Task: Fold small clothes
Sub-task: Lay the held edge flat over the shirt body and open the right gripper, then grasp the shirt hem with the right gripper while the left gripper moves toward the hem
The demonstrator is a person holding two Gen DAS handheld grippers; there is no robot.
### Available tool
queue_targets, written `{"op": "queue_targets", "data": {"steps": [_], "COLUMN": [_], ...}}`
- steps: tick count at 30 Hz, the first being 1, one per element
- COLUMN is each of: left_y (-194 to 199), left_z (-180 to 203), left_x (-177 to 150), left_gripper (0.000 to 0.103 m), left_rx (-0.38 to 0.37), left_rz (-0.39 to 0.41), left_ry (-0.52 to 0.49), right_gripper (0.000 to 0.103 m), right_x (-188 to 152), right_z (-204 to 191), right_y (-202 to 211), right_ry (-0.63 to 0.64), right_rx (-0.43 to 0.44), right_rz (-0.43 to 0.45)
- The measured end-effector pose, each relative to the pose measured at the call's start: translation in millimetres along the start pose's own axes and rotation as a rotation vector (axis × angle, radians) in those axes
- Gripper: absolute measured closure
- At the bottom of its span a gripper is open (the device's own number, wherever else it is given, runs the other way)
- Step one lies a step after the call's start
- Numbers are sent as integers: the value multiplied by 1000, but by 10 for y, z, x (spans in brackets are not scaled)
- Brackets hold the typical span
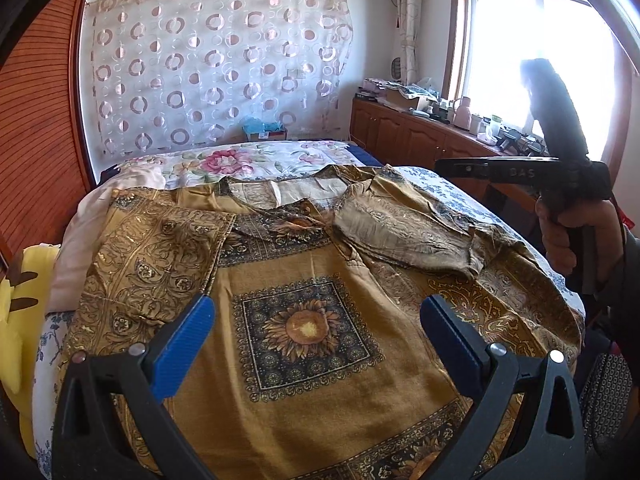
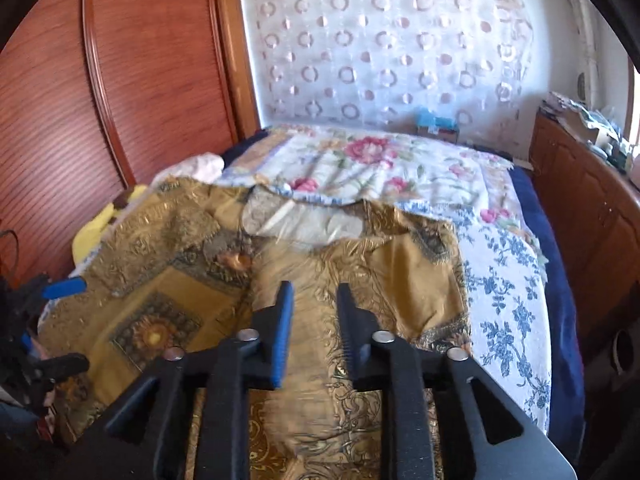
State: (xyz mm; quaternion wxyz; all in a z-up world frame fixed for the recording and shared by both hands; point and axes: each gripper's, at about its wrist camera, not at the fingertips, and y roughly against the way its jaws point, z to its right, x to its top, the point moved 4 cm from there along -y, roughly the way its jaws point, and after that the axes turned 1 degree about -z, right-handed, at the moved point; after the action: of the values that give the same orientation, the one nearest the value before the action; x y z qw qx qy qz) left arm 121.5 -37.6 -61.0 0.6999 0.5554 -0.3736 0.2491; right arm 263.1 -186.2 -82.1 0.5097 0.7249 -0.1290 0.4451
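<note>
Bedroom setting, folks: a bed [image 1: 440, 184] under a floral cover, a sheer circle-patterned curtain [image 1: 216, 64] on the back wall, a reddish wooden wardrobe [image 2: 132, 80] on the left, and a low wooden cabinet [image 1: 404, 136] below the bright window [image 1: 532, 40].

Spread across the bed is the golden-brown blouse [image 1: 304, 264], its sunflower square facing up in the middle. One sleeve [image 1: 404, 228] is folded in over the chest on the right, pale underside showing; the other sleeve lies flat out to the left. The pale neckline points toward the curtain.

Left tool [image 1: 316, 336] hangs over the lower body of the blouse, blue-padded fingers [image 1: 184, 344] spread wide either side of the sunflower, nothing between them.

Right tool [image 2: 314, 332] sits above the blouse's right-hand side, fingers [image 2: 280, 336] drawn in to a narrow gap but apart; the picture is blurred there, and no cloth seems caught between them. From the left view it is seen side-on at the bed's right edge, gripped by the person's hand [image 1: 568, 236].

A yellow plush toy [image 1: 16, 312] rests at the bed's left edge.
</note>
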Motion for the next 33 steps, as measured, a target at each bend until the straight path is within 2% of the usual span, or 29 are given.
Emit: {"op": "queue_targets", "data": {"steps": [3,7,9,13,20,24,30,33], "left_y": [0,-6,-11,-24,-34,-39,20,5], "left_z": [-10,-39,-73,-144,-278,-432,-826,-1018], "left_x": [0,8,12,15,31,73,200,261], "left_gripper": [0,0,0,0,0,0,0,0], "left_rx": [1,10,14,27,62,93,145,143], "left_rz": [1,0,0,-6,-13,-26,-24,-44], "left_ry": [4,1,5,15,17,6,12,16], "right_gripper": [67,59,59,58,59,57,55,54], "right_x": [-33,-199,-336,-575,-719,-749,-760,-760], "right_z": [96,268,288,379,450,491,506,517], "right_y": [10,-127,-233,-355,-434,-426,-425,-422], "right_ry": [5,18,50,22,11,-8,-19,-20], "right_rx": [-44,-109,-105,-133,-170,-161,-158,-158], "right_rz": [-3,-78,-128,-176,-204,-198,-197,-197]}}
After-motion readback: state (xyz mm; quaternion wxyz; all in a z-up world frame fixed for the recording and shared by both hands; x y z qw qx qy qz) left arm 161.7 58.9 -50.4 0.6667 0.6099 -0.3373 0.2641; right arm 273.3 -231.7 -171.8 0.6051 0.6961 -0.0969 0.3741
